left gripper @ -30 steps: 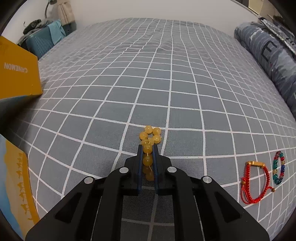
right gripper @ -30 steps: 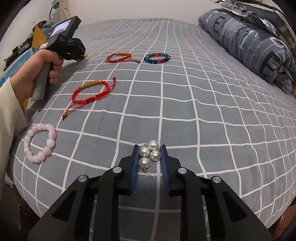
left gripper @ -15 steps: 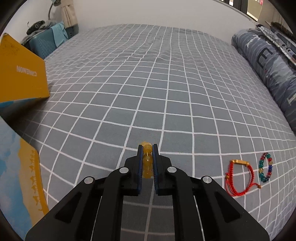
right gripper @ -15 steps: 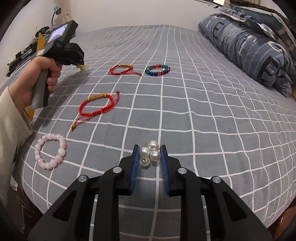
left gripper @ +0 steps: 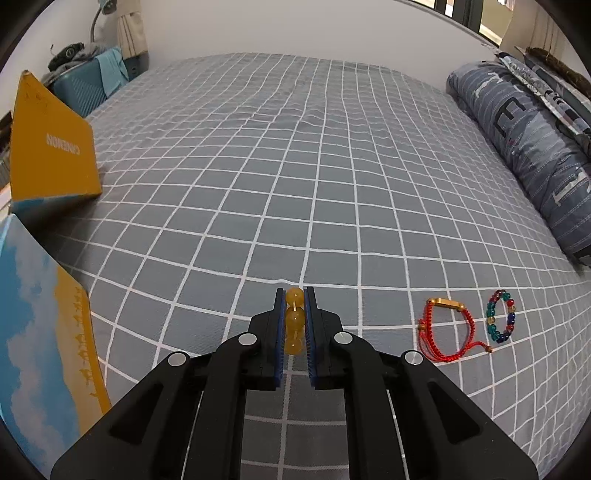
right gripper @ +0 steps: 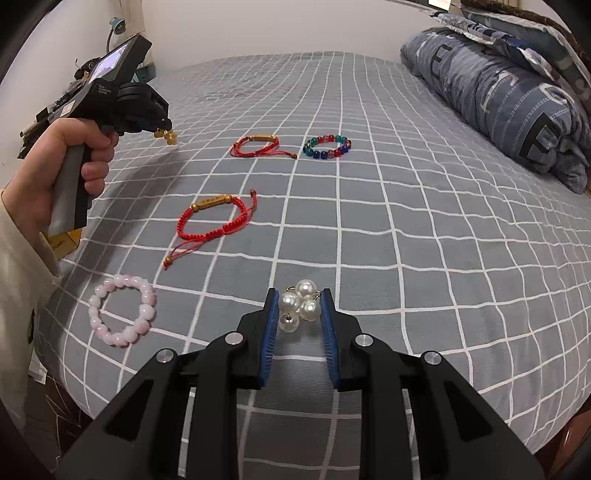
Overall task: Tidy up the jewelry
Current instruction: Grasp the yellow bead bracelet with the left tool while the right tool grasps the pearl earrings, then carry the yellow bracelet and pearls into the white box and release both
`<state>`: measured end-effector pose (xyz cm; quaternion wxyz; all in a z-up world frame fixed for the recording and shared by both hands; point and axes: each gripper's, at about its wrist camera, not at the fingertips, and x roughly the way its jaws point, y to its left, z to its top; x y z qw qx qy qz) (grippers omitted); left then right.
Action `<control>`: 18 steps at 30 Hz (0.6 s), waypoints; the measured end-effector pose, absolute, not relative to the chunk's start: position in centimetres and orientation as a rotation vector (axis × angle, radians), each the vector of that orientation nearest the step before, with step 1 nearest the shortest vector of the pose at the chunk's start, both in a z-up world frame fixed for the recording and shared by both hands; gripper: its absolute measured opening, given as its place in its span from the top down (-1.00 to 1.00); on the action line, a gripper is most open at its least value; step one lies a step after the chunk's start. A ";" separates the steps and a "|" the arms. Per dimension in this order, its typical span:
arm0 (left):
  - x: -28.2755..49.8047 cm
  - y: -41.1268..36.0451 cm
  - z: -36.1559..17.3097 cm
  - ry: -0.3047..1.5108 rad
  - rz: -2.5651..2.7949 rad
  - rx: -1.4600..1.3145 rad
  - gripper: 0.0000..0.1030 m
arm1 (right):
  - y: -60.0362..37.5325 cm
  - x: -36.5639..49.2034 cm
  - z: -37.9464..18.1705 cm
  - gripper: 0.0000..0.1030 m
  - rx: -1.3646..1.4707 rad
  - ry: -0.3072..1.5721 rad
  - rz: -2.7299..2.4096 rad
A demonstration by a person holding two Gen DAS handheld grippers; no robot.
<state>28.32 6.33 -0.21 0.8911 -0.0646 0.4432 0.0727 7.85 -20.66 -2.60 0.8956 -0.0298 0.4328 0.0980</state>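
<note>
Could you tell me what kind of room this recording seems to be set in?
Most likely a bedroom: the jewelry lies on a bed with a grey checked sheet, a rolled blue quilt lies along its far side, and a desk lamp stands by the wall.

The black left gripper with blue pads is closed tight on a strand of amber yellow beads and pitched downward. A hand in a cream sleeve grips its handle. The black right gripper with blue pads clamps a cluster of white pearl beads, also pitched downward.
</note>
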 end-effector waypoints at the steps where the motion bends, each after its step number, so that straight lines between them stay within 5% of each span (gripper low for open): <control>1: 28.2 6.2 0.0 0.917 0.149 -0.130 0.83 | -20.6 7.8 -2.4 0.58 -0.060 0.895 0.200; 18: 22.9 6.1 5.9 0.865 0.102 -0.128 0.83 | -20.0 9.1 1.2 0.58 -0.045 0.857 0.210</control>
